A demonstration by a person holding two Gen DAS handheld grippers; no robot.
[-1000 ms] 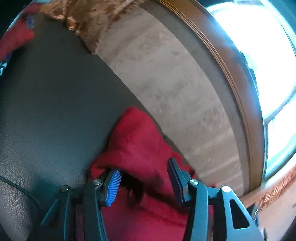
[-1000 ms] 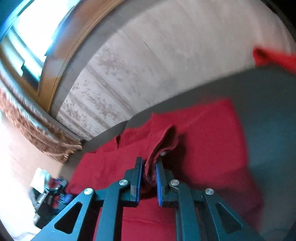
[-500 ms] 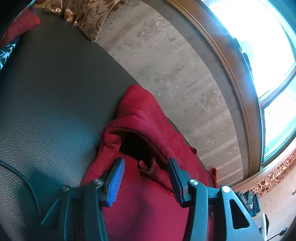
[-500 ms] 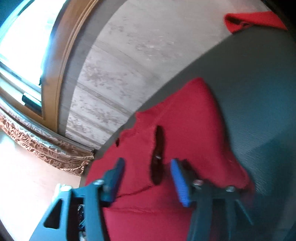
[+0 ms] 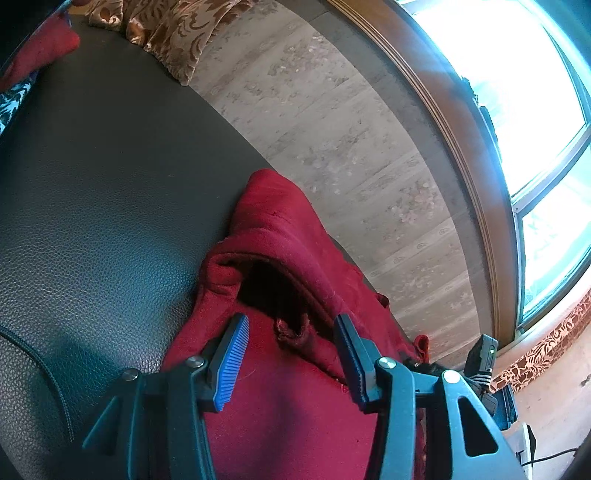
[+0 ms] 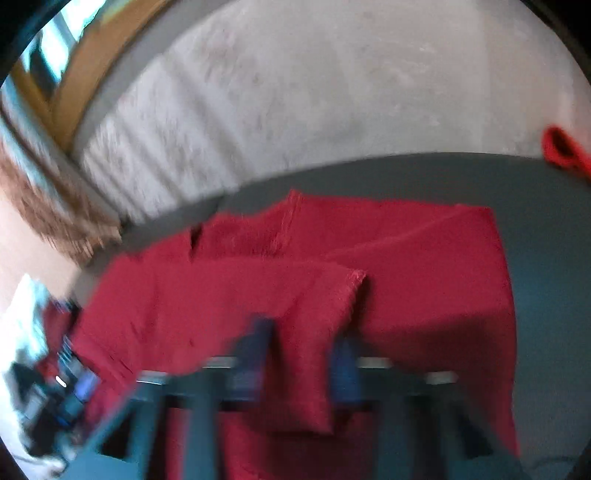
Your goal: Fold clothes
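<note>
Since a second ago, the right gripper [image 6: 301, 354] has swung sideways; its closing jaws straddle a red garment [image 6: 406, 266] flap. The left gripper [image 5: 291, 354] stands apart over the collar at 12 o'clock. Garment lies on the dark surface [image 5: 110, 184], partly folded; further folds remain.

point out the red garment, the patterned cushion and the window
red garment [image 5: 280, 236]: left wrist view, raised fold near the wall
patterned cushion [image 5: 173, 33]: left wrist view, its middle
window [image 5: 517, 74]: left wrist view, bright pane
</note>
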